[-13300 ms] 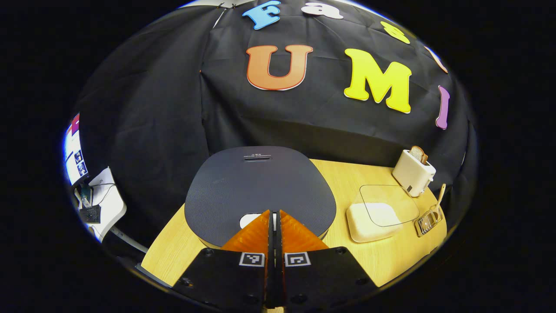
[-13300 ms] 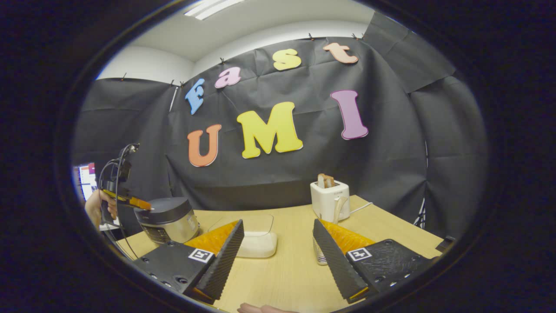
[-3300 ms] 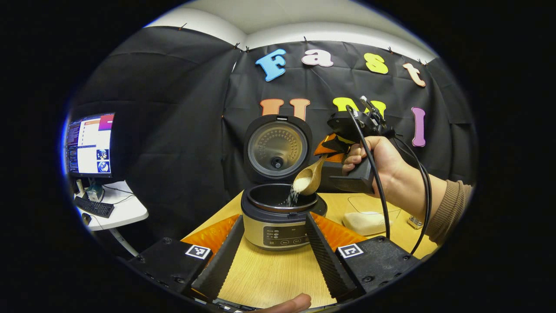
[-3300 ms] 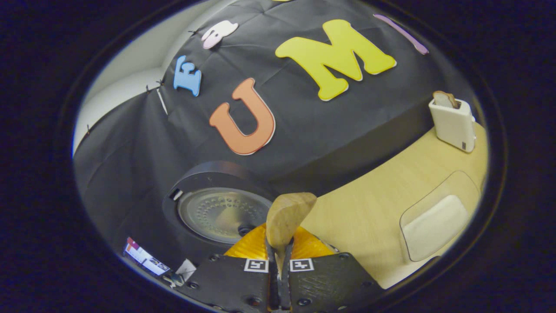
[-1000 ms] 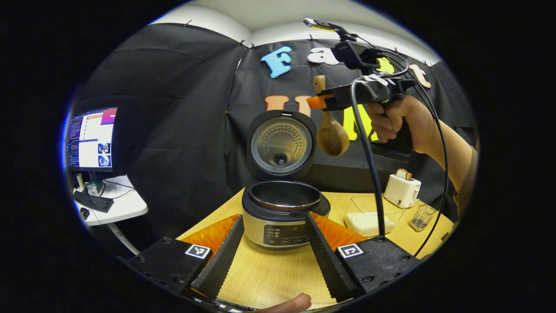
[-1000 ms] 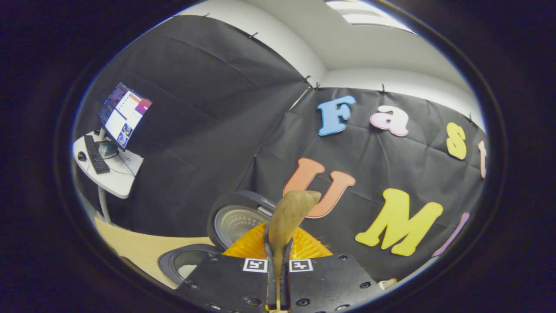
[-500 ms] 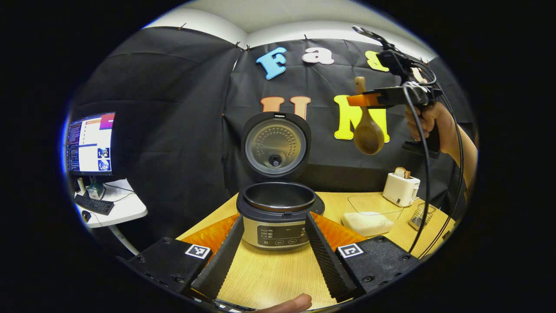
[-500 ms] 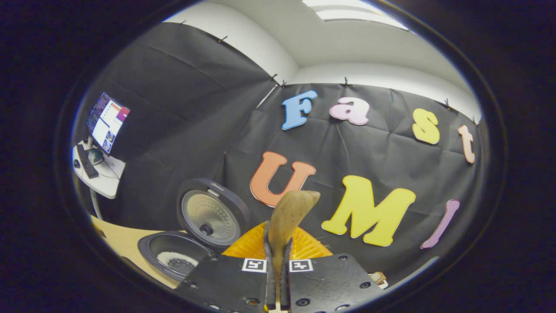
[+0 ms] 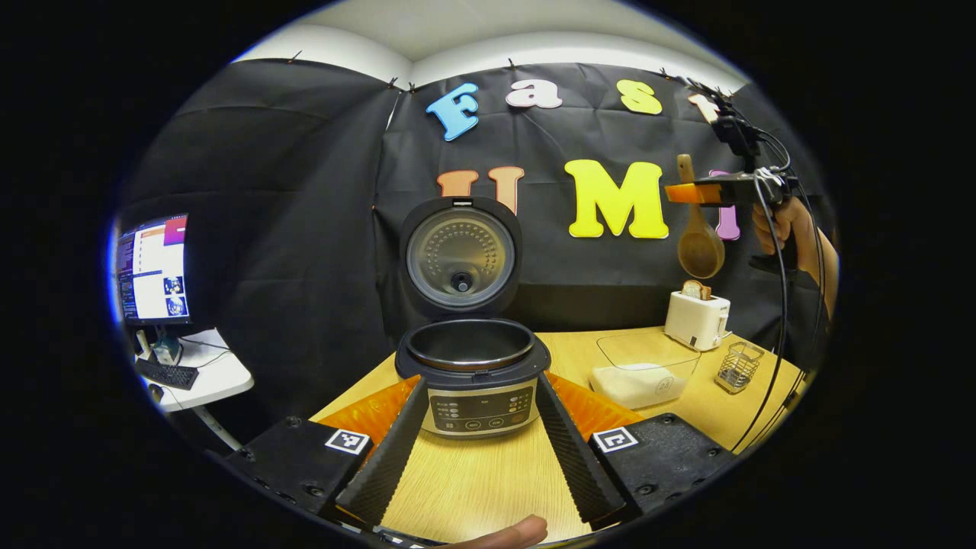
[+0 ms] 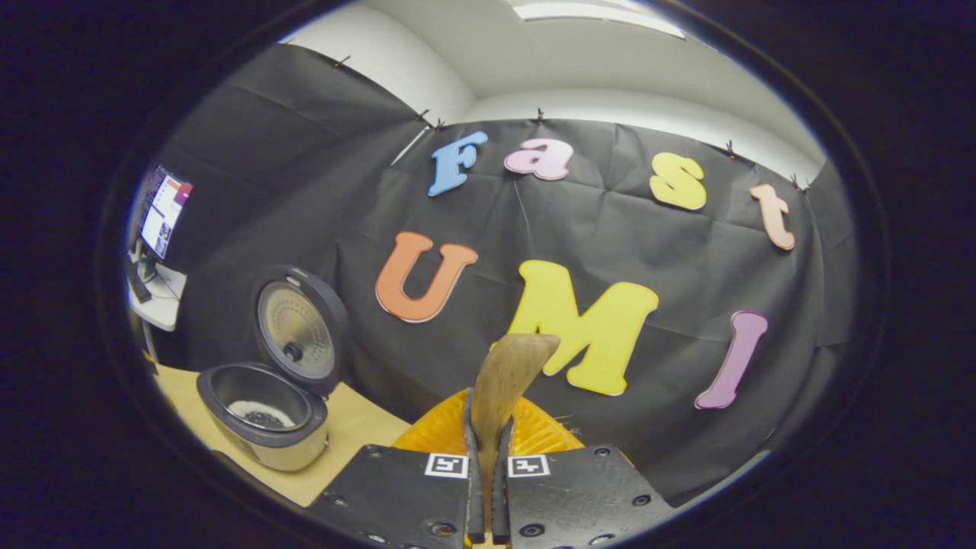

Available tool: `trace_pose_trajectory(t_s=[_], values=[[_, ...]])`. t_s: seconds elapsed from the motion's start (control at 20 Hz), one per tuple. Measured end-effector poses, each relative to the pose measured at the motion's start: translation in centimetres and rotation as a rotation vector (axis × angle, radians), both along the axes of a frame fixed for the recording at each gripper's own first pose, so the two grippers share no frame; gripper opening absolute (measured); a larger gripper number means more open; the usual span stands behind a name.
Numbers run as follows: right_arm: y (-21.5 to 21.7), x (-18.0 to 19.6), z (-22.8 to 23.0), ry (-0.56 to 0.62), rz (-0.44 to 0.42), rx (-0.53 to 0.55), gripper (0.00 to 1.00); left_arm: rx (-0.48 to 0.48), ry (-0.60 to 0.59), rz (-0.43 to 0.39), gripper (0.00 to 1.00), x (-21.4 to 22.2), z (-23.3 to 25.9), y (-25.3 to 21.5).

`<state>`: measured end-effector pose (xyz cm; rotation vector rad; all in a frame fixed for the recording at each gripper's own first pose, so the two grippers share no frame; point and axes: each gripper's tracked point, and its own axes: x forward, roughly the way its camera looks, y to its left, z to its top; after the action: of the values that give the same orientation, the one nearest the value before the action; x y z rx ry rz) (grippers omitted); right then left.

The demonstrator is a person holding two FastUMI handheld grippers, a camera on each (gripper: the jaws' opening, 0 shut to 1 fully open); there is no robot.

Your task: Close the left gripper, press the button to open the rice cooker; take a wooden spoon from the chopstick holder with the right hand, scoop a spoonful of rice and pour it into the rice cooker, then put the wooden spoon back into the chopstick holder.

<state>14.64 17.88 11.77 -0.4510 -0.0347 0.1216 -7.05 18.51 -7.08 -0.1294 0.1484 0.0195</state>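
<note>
Round silver-and-black rice cooker (image 9: 470,377) on pale wooden table (image 9: 488,488), lid (image 9: 460,255) flipped up and standing open; dark inner pot holding a thin white layer of rice (image 10: 259,415) at the bottom, seen in the right gripper view. Left gripper (image 9: 476,446) low over the table, released, fingers spread wide either side of the cooker front, touching nothing. Right gripper (image 9: 685,193) held high, well above the right end of the table, clenched on the handle of the brown wooden spoon (image 9: 698,240); bowl hanging down, empty. Small wire-mesh chopstick holder (image 9: 739,367) near the right table edge, contents too small to tell. White rectangular rice container (image 9: 633,383) with clear raised lid between cooker and holder. White toaster (image 9: 695,319) behind, slice of bread sticking out the top.
</note>
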Motion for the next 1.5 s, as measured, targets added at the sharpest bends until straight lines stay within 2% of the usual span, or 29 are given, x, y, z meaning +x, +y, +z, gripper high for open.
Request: trace_pose_trajectory(t_s=[0.25,0.55,0.85,1.15,1.5], values=[[-8.8,-0.7,-1.9,0.012,-0.103,0.051,0.04,-0.021,-0.017,-0.023,0.9,0.1,0.4,-1.2],[-17.3,-0.9,-7.0,0.082,-0.214,0.108,0.04,-0.027,-0.019,-0.047,0.9,0.2,0.4,-2.8],[-21.3,-0.8,-12.2,0.14,-0.257,0.149,0.05,-0.031,-0.008,-0.066,0.9,0.5,0.0,-3.5],[-24.5,0.3,-18.9,0.236,-0.296,0.243,0.07,-0.079,-0.019,-0.074,0.9,0.5,0.4,-3.8],[-27.6,0.9,-21.8,0.283,-0.35,0.324,0.13,-0.077,-0.012,-0.075,0.9,0.5,0.4,-4.1]])
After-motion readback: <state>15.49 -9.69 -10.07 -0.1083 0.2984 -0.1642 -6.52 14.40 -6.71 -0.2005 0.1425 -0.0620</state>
